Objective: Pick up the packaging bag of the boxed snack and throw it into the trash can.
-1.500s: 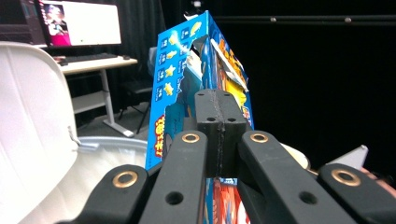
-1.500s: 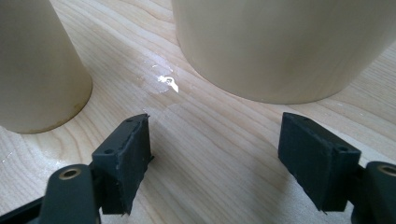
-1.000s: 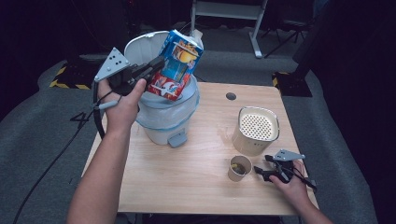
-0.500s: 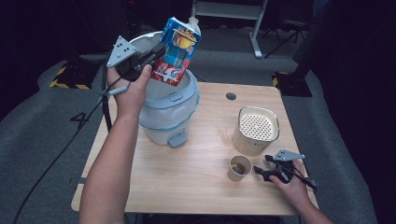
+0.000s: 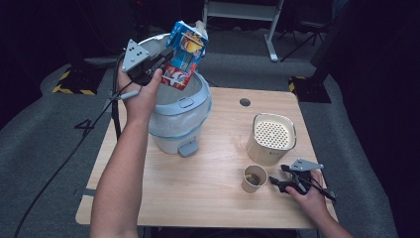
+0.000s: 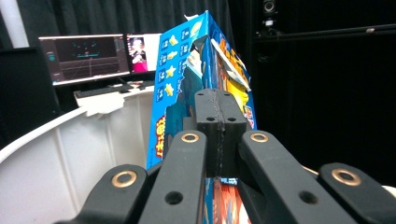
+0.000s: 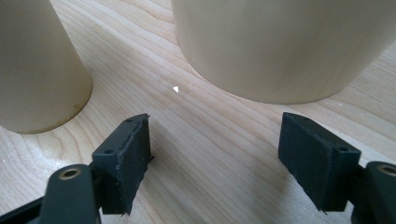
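The torn carton, pinched flat by the left gripper's jaws over the bin, looks light, crushable, best held mid-body; the right gripper's jaws stand spread.

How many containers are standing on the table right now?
3: the trash bin at the table's left, the beige perforated-lid canister at right, and the small paper cup just in front of it.

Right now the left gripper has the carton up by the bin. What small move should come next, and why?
Probably ease the carton a little further over the bin's open mouth before releasing. The left gripper is clamped on its edge, and the carton hangs tilted above the rim, so letting go now might drop it on the edge.
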Action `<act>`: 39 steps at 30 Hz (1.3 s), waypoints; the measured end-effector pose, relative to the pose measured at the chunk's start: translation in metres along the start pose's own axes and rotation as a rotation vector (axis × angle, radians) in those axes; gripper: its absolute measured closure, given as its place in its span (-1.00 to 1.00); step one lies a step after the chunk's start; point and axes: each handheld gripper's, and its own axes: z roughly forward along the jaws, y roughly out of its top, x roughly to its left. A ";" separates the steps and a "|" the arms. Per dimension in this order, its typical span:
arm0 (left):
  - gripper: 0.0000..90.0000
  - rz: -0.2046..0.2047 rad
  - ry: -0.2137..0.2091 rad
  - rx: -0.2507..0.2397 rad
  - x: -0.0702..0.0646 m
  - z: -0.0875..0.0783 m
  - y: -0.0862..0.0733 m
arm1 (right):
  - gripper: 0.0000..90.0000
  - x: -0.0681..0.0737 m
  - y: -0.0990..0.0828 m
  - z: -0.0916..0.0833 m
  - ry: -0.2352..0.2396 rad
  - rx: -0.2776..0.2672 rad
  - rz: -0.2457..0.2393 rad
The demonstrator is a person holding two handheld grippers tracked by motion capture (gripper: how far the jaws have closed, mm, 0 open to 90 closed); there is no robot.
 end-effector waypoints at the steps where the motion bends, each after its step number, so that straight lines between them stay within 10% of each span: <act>1: 1.00 -0.003 0.006 0.002 0.001 0.000 -0.001 | -0.44 0.000 0.000 0.000 0.000 0.000 0.000; 13: 0.97 -0.016 0.028 0.048 0.002 0.008 -0.008 | -0.44 0.000 0.000 0.000 0.000 0.000 0.000; 15: 0.25 -0.039 0.022 0.078 -0.002 0.009 -0.009 | -0.44 0.000 0.000 0.000 0.001 0.000 0.000; 17: 0.11 -0.034 0.018 0.067 -0.005 0.006 -0.009 | -0.44 0.000 0.000 0.000 0.001 0.000 0.001; 39: -0.06 0.049 -0.229 0.218 -0.060 -0.066 -0.024 | -0.44 0.000 0.000 0.000 0.008 0.000 0.000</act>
